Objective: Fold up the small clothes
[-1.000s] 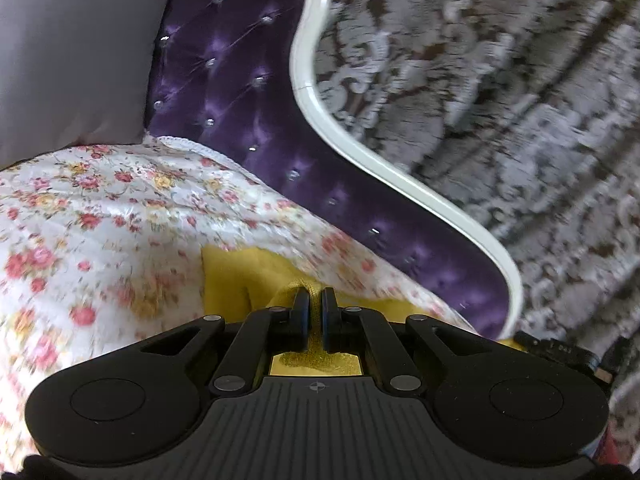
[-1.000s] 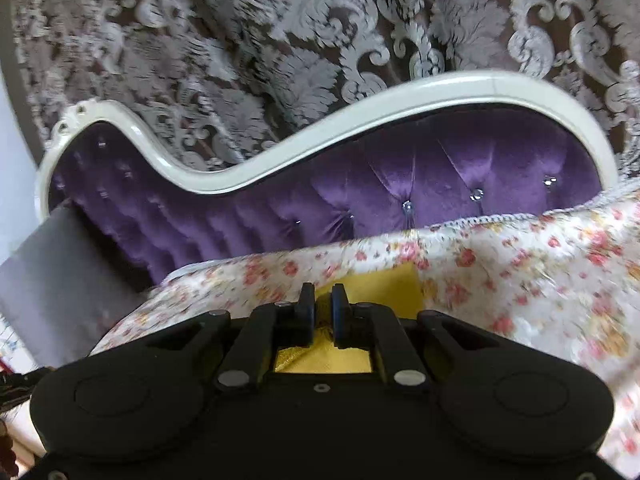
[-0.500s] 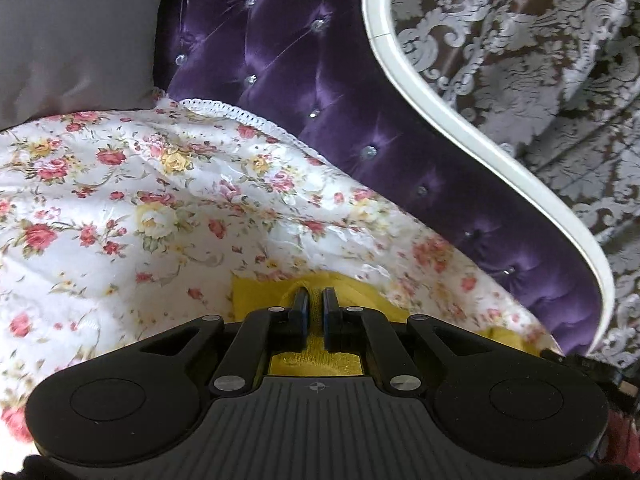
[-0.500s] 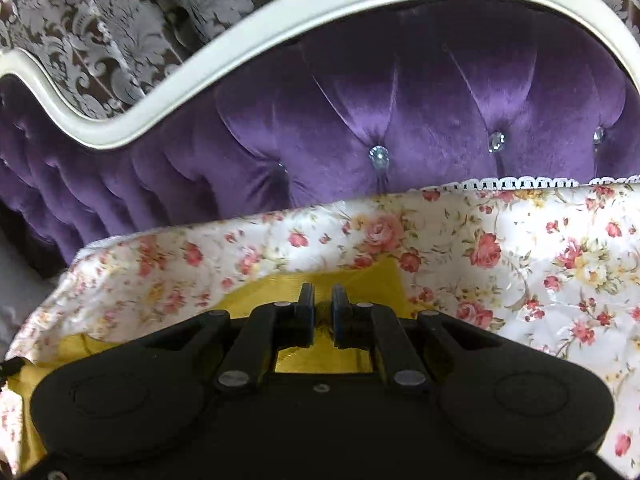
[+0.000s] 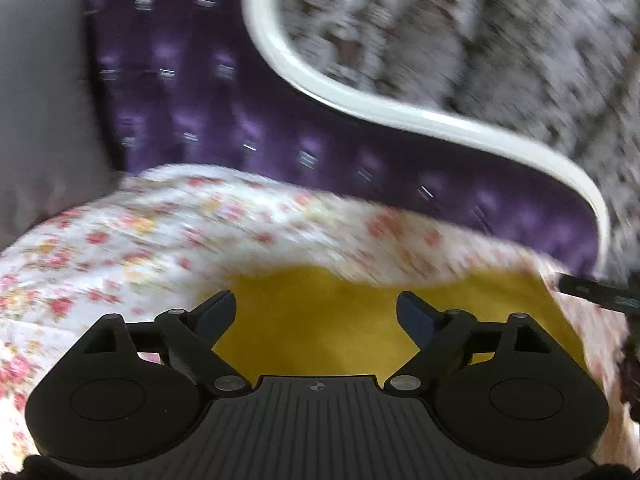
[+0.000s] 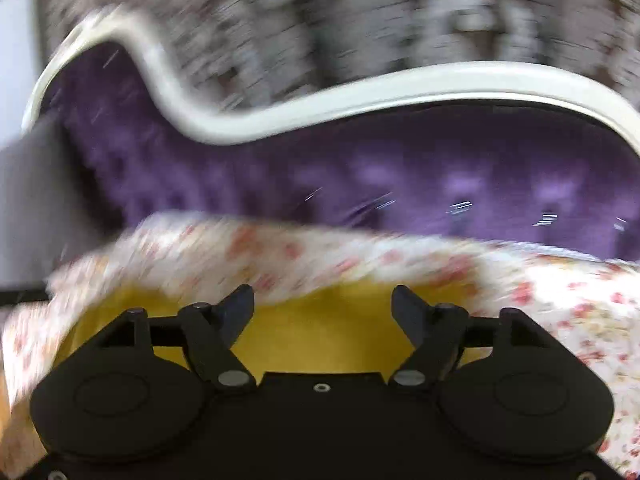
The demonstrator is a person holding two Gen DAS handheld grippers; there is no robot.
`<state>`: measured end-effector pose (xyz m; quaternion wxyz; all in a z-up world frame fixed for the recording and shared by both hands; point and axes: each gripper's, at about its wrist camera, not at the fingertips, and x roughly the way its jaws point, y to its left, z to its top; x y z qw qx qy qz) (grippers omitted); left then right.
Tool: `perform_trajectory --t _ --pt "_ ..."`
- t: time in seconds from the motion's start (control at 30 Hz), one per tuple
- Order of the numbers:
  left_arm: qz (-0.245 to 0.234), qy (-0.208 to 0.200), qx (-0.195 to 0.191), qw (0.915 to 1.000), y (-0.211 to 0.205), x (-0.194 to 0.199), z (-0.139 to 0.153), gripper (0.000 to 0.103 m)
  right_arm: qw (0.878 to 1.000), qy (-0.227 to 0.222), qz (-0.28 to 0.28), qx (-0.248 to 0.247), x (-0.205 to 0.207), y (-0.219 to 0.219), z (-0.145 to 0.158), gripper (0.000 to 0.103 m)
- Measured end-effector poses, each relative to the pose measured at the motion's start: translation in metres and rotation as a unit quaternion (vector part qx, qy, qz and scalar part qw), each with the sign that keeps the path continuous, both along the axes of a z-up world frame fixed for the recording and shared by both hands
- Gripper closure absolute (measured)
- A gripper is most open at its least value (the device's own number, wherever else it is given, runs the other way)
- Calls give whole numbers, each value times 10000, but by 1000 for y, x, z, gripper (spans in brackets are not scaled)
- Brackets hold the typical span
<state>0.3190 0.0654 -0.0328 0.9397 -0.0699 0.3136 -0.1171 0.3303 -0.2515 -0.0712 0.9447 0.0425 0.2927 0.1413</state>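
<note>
On floral sheet [image 5: 160, 232], yellow cloth [image 5: 320, 320], both grippers [image 5: 316, 312] [image 6: 322, 308] spread

The left wrist camera sat just behind the left gripper [image 5: 316, 306], looking forward and slightly down, close over the yellow garment [image 5: 360, 320] on the floral bedspread [image 5: 120, 240]. Beyond, the purple tufted headboard [image 5: 200, 112] ran from 11 to 3 o'clock, with damask wallpaper [image 5: 480, 40] at 1 o'clock. The right wrist camera rode likewise behind the right gripper [image 6: 322, 304], equally low and near, facing the headboard [image 6: 400, 168] squarely across 12 o'clock. Both views were motion-blurred and shared the garment [image 6: 320, 332], bedspread [image 6: 580, 312], headboard, its white frame [image 6: 360, 92] and the wallpaper [image 6: 320, 8].
</note>
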Motion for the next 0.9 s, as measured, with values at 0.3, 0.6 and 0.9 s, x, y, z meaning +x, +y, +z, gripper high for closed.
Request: perform_trajectory --t 0.3,0.6,0.9 --pt "-446 361 1173 9914 -35 -9 -44 12 9853 418 1051 -1278 8 92 -46 23" --pt "-332 747 1325 9878 17 -44 -67 4 9860 641 -16 -1539 8 13 -47 22" --pt "-38 1045 1190 9874 13 -42 -58 6 9917 497 -130 -1182 -28 7 -20 20"
